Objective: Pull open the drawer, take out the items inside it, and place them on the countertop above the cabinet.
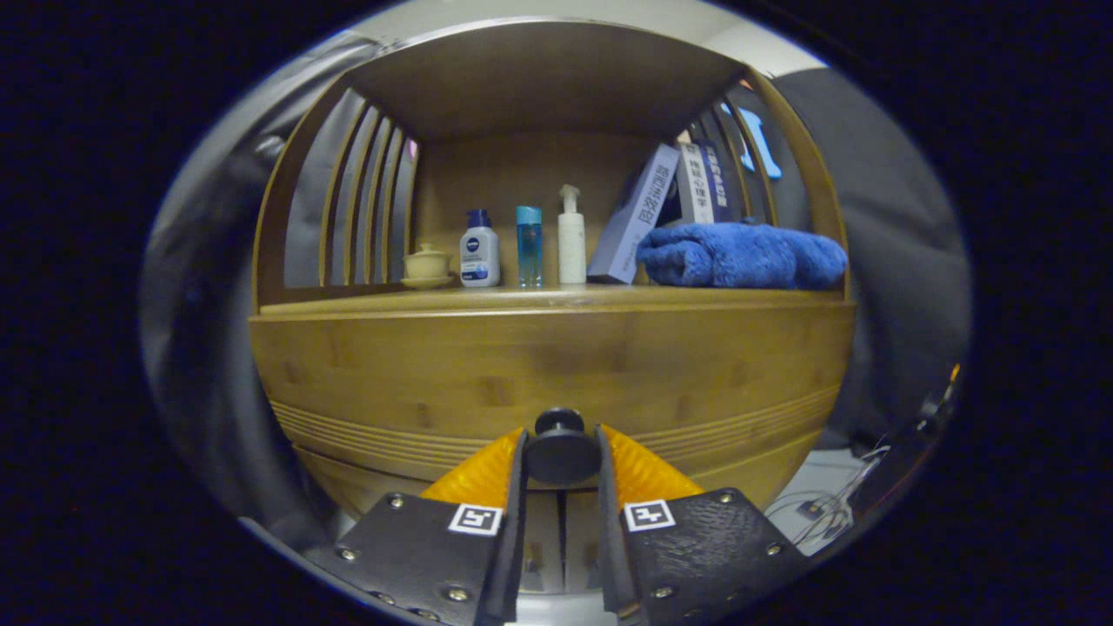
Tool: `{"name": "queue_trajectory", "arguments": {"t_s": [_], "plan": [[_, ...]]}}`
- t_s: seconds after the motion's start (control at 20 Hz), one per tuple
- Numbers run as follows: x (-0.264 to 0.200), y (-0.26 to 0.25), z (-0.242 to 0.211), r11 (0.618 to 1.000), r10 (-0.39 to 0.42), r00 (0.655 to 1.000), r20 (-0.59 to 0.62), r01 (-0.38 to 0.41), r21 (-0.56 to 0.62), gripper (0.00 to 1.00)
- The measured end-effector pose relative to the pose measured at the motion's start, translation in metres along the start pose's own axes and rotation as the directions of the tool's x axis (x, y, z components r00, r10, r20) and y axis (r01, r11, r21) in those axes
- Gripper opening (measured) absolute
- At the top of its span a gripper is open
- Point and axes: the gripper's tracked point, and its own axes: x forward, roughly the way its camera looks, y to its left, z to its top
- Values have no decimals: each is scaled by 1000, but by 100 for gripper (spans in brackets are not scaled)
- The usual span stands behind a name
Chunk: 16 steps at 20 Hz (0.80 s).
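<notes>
Currently clamped: gripper on round drawer knob, both fingers pressing (grip suited to pulling). Countertop at 12 o'clock, drawer front still closed.

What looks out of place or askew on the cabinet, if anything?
Only the books lean, tilted against each other behind the blue towel. The cup and three bottles stand upright, nothing spilled. The gripper has its jaws closed on the drawer knob.

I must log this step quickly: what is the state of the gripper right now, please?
Gripper: jaws closed on the drawer knob, one on each side; the drawer looks not yet pulled out.
</notes>
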Motion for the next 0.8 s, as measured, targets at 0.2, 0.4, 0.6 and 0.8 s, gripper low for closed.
{"name": "queue_trajectory", "arguments": {"t_s": [0.2,0.4,0.6,0.8], "plan": [[-25,2,-14,1000,13,998,-53,-14,-25,37],[-61,4,14,978,-17,996,91,36,-206,18],[-60,6,24,973,-1,991,133,32,-230,42],[-45,1,23,987,-43,993,114,60,-152,69]]}}
